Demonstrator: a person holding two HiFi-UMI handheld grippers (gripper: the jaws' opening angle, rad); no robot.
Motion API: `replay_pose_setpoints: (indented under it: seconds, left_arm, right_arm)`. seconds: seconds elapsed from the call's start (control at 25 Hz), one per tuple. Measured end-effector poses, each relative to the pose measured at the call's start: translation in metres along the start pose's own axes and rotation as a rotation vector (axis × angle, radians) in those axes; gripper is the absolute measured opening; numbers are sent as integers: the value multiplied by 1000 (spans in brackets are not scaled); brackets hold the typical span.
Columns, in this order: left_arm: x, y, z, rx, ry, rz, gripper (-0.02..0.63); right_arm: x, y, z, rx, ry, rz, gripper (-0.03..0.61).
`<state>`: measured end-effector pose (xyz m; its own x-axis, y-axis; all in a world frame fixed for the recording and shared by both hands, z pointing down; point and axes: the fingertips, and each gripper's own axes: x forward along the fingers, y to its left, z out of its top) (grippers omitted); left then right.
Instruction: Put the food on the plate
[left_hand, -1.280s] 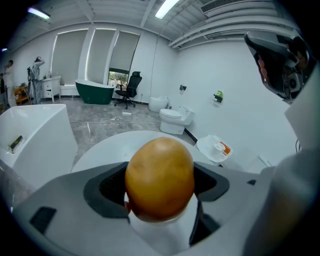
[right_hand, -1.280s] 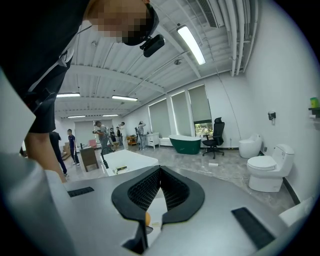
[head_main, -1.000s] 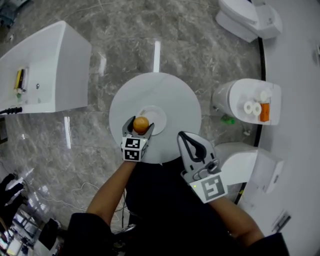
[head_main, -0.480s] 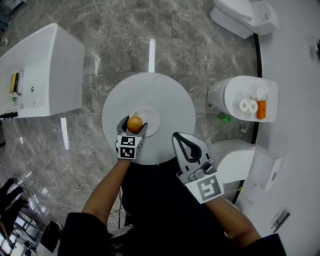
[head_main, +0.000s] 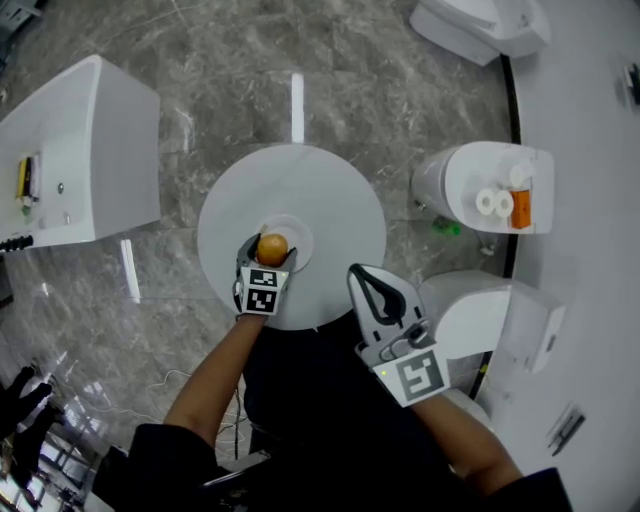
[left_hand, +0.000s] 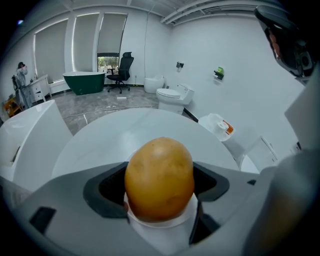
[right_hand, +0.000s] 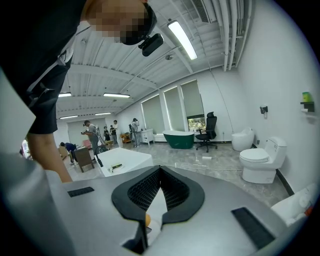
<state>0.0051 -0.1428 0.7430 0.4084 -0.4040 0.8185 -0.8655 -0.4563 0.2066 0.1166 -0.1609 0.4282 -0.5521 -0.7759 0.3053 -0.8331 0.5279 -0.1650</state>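
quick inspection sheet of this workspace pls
surface: round white table, bare apart from the plate
job's things: small white plate mid-table; round orange-brown food above it, contact unclear
clutter: nothing seen
grippers: left gripper shut on the food; right gripper shut, empty, at the table's near edge
cables: thin cable on the floor, lower left
surroundings: white tub to the left, toilet top right
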Motion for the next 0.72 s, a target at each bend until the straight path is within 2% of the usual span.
replay_pose_setpoints:
  seconds: [0.28, 0.6, 0.72]
  left_arm:
    - [10, -13, -8, 56, 73, -61, 359]
    - [19, -19, -9, 95, 81, -40, 359]
    - [20, -18, -14, 86, 93, -38, 359]
  right_arm:
    - [-4, -2, -6, 28, 13, 8, 8]
    - [-18, -13, -9, 31, 12, -20, 8]
    - [-21, -13, -10, 25, 12, -20, 8]
